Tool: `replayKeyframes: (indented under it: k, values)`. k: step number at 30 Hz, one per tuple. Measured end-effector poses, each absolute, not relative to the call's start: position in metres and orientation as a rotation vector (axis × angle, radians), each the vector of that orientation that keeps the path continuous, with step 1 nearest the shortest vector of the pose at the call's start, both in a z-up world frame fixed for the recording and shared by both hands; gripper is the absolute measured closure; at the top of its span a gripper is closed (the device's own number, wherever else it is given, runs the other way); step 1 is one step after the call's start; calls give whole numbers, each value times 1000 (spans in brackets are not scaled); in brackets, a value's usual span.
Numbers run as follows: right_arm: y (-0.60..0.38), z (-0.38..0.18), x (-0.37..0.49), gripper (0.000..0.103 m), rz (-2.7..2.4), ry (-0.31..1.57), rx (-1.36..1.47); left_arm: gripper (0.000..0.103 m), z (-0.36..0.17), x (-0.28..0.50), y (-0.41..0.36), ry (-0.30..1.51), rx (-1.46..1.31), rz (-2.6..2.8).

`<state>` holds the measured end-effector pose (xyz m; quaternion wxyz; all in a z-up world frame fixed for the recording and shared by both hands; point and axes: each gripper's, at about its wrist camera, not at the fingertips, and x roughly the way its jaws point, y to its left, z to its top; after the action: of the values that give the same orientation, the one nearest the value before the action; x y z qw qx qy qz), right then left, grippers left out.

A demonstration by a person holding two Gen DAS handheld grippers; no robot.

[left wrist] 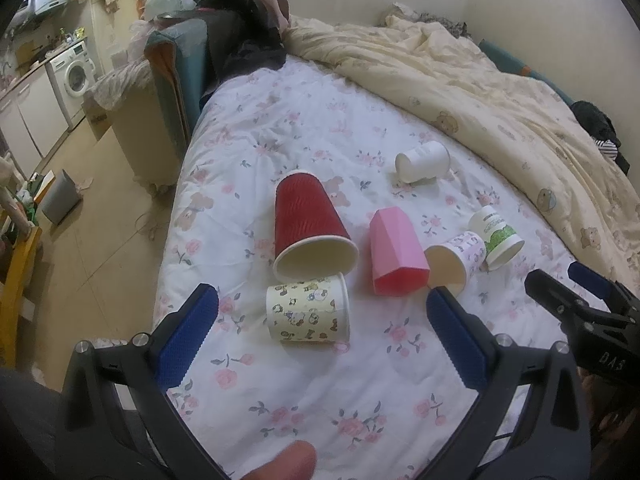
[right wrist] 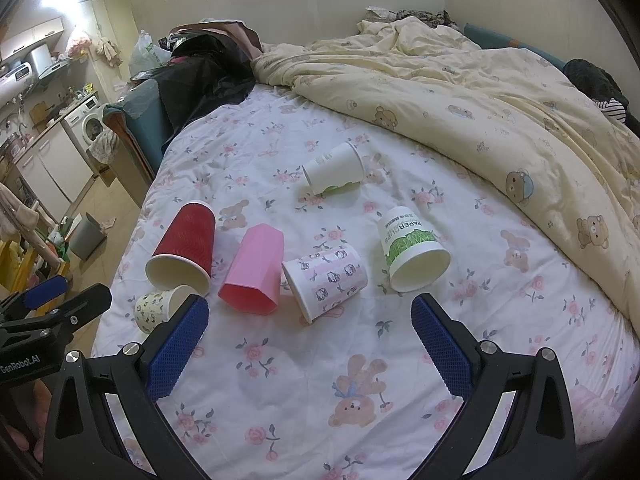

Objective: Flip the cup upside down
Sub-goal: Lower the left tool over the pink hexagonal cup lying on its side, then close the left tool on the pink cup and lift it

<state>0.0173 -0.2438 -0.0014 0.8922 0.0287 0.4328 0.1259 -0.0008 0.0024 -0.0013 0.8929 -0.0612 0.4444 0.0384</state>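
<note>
Several cups lie on their sides on a floral bedsheet [left wrist: 280, 380]. A cartoon-print cup [left wrist: 308, 312] lies just ahead of my open, empty left gripper [left wrist: 320, 312], between its blue pads. Behind it lie a red ribbed cup [left wrist: 308, 224] and a pink faceted cup [left wrist: 394, 252]. A pink-striped kitty cup [right wrist: 326, 280], a green-grass paper cup [right wrist: 412, 248] and a white cup [right wrist: 334, 168] lie ahead of my open, empty right gripper [right wrist: 310, 320]. The right gripper also shows in the left wrist view [left wrist: 576, 292].
A rumpled cream bear-print duvet [right wrist: 480, 112] covers the far and right side of the bed. Dark clothes [right wrist: 204, 72] are piled at the far left corner. The bed's left edge drops to the floor, where a grey bin [left wrist: 60, 196] stands.
</note>
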Motion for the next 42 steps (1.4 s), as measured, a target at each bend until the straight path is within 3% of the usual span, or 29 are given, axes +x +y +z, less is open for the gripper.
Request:
replayKeyframes:
  k: [10, 18, 19, 21, 24, 32, 35, 42]
  values:
    - [-271, 6, 41, 0, 207, 913, 122, 0, 11, 50, 5, 1057, -160, 41]
    - [-281, 8, 72, 0, 179, 917, 82, 2, -18, 116, -12, 1266, -224, 24]
    - [-282, 7, 74, 0, 177, 921, 88, 5, -26, 125, -15, 1321, -246, 22]
    - [-287, 3, 76, 0, 169, 939, 117, 21, -44, 141, -20, 1406, -292, 32]
    - [-295, -4, 77, 0, 172, 974, 182, 22, -72, 166, -33, 1511, -326, 39]
    - [-313, -6, 74, 0, 135, 991, 246, 34, -107, 193, -68, 1588, -235, 66]
    - [-318, -4, 74, 0, 135, 988, 267, 44, -122, 195, -72, 1621, -227, 85]
    - [-319, -3, 75, 0, 149, 989, 281, 46, -129, 196, -78, 1605, -200, 96]
